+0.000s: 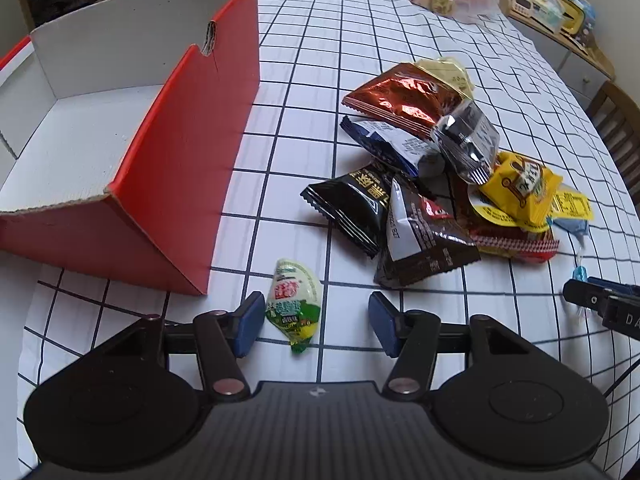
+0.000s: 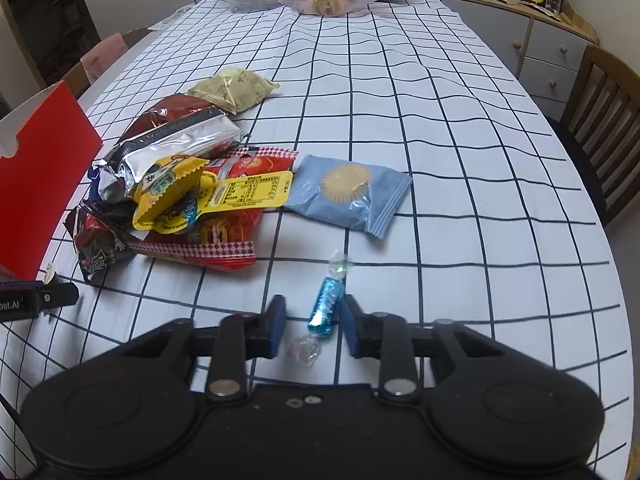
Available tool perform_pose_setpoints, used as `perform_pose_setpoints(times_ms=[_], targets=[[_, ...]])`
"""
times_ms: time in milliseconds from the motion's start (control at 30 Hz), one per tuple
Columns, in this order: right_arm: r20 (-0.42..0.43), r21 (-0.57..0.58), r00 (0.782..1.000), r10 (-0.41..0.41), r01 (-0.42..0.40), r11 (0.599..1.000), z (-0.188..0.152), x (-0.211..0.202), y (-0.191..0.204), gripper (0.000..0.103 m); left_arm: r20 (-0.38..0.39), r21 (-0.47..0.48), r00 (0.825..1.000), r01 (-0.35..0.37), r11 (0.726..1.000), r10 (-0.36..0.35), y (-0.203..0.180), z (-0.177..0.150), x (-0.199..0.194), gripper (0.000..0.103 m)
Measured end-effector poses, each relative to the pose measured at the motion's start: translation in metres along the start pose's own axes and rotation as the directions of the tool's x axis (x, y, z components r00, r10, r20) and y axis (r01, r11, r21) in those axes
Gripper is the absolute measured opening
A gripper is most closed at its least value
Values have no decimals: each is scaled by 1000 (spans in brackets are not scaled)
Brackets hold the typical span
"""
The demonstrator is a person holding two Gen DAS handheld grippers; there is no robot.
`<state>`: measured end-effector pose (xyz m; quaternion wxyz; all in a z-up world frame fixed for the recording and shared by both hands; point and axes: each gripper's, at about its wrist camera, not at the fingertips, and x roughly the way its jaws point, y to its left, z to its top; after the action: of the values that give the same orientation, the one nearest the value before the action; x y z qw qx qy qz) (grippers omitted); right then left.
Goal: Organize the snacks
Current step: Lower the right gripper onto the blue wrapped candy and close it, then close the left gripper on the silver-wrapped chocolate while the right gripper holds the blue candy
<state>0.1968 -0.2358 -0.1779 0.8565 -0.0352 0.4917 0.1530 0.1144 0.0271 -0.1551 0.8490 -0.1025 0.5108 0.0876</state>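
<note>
At the far left the red cardboard box [image 1: 132,160] stands open on the checked surface [image 1: 304,40], nothing visible inside it. Just beside its near corner the left hand-held gripper [image 1: 312,326] straddles a small green-and-white snack pouch [image 1: 294,306]: the left pad [image 1: 246,326] touches it, the right pad stands clear, so the jaws are not yet gripping. A one-sided push could slide the slick pouch away. The snack pile [image 1: 440,168] lies in the middle. To the right, the right hand-held gripper [image 2: 312,326] brackets a blue twist-wrapped candy [image 2: 326,306] lying slantwise; the right pad [image 2: 350,328] touches it, the left stands off. The candy could roll or pivot out.
</note>
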Motion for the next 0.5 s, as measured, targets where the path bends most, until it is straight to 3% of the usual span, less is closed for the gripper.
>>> perform_pose_setpoints(times_ms=[100, 200, 500], targets=[[2, -3, 1000, 12, -12, 1000, -2, -1, -4, 12, 1, -13, 1000, -14, 1000, 14, -1, 2, 0, 41], [7, -23, 1000, 24, -24, 999, -4, -2, -5, 11, 2, -31, 999, -33, 999, 33, -1, 2, 1, 29], [30, -72, 995, 98, -96, 993, -9, -24, -15, 10, 20, -83, 999, -41, 996, 43, -7, -1, -10, 16]])
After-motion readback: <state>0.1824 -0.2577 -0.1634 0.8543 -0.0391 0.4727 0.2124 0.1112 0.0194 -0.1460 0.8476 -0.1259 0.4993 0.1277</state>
